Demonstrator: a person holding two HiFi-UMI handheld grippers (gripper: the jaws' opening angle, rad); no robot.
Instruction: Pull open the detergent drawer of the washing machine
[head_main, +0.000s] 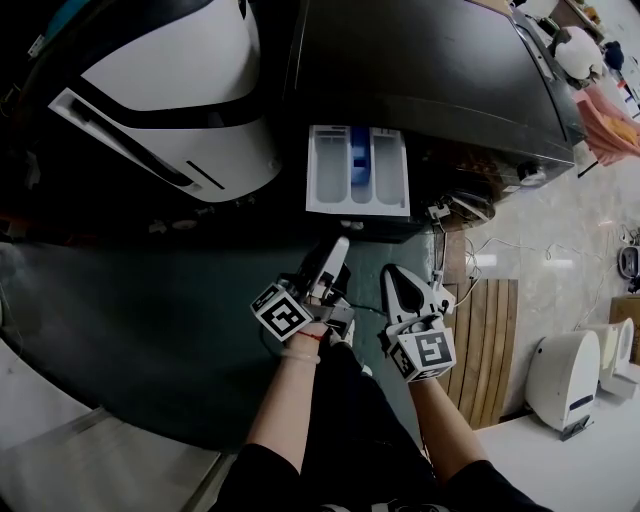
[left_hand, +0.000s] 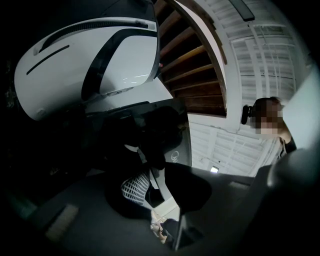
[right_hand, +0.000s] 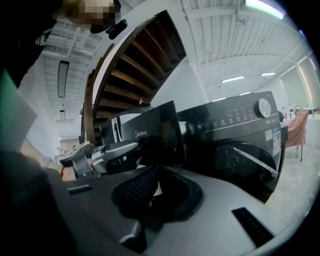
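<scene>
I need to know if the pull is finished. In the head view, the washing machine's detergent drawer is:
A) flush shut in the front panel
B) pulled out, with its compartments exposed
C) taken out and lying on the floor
B: the head view shows the white detergent drawer sticking out from the dark washing machine, with its open compartments and blue middle insert visible from above.
</scene>
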